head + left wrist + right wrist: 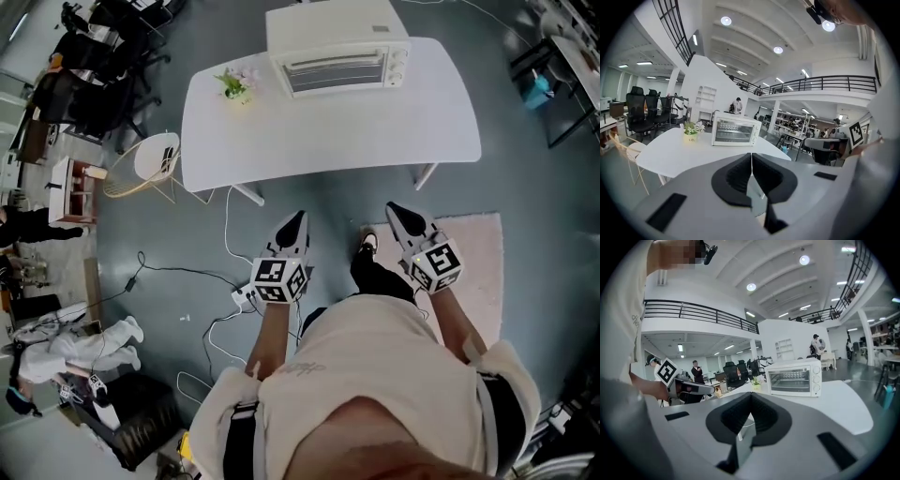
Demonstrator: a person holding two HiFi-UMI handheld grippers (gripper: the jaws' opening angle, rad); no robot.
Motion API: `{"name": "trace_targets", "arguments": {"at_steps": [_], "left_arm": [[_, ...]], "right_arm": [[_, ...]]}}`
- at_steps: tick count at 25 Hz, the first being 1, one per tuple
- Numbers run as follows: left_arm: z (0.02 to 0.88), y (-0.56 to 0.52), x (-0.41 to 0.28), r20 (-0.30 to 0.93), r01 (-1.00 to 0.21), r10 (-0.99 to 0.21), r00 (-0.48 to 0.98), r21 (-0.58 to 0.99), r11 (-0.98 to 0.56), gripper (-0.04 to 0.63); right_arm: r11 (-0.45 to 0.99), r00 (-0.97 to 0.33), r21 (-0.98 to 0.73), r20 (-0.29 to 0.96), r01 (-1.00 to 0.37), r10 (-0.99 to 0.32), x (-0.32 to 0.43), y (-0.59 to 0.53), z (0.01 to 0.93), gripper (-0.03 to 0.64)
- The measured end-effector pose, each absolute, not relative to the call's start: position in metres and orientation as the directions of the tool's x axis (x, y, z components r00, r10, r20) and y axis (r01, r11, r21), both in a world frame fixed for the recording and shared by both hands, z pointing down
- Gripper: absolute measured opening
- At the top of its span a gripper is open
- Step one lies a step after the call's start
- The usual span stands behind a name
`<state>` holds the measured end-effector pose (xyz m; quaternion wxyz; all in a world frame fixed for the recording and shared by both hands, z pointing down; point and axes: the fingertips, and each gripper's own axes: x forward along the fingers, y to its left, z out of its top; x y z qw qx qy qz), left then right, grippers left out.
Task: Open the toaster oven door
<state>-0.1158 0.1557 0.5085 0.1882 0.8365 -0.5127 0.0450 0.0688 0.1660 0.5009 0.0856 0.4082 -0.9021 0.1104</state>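
Observation:
A white toaster oven (pixel 337 47) stands at the far side of a white table (pixel 412 122), its glass door shut. It also shows in the left gripper view as the toaster oven (pixel 736 130) and in the right gripper view as the toaster oven (pixel 794 376). My left gripper (pixel 298 219) and right gripper (pixel 396 210) hover short of the table's near edge, well away from the oven. Both are shut with nothing between the jaws: left gripper (pixel 751 157), right gripper (pixel 751 397).
A small potted plant (pixel 236 84) sits on the table left of the oven. A wire-frame chair (pixel 150 167) stands at the table's left end. Cables and a power strip (pixel 242 296) lie on the floor by my feet. A pale rug (pixel 473 262) lies to the right.

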Motion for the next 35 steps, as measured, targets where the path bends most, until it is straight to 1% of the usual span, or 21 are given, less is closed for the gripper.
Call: {"name": "trace_targets", "arguments": {"at_steps": [4,10,18,21,26,32,35], "left_arm": [[0.505,0.097,-0.098,0.278,-0.882,-0.847,0.454,0.276,-0.382,0.021],[0.487,0.026,-0.071,0.271,-0.893,-0.861,0.432,0.262,-0.366,0.021],[0.496,-0.011,-0.049,0.321,-0.889,-0.834,0.450,0.254,-0.381,0.021],[0.500,-0.025,-0.044,0.333,-0.880,-0.819,0.468,0.259,-0.398,0.021],[0.502,-0.058,-0.040,0.305,-0.859,-0.807,0.506,0.267,-0.438,0.021],[0.499,-0.116,-0.054,0.269,-0.826,-0.789,0.552,0.307,-0.473,0.021],[0.488,-0.155,-0.058,0.240,-0.809,-0.780,0.578,0.298,-0.507,0.021]], "right_arm": [[0.656,-0.672,-0.150,0.231,-0.739,-0.704,0.081,0.101,0.494,0.006],[0.701,-0.713,-0.138,0.200,-0.699,-0.672,0.096,0.026,0.493,0.006],[0.674,-0.708,-0.218,0.206,-0.706,-0.675,0.108,-0.013,0.513,0.006],[0.672,-0.706,-0.218,0.207,-0.708,-0.677,0.112,-0.021,0.524,0.006],[0.631,-0.669,-0.222,0.228,-0.743,-0.707,0.121,-0.042,0.526,0.006],[0.572,-0.602,-0.187,0.216,-0.799,-0.769,0.122,-0.079,0.508,0.006],[0.546,-0.572,-0.172,0.200,-0.820,-0.796,0.120,-0.105,0.498,0.006]]}}
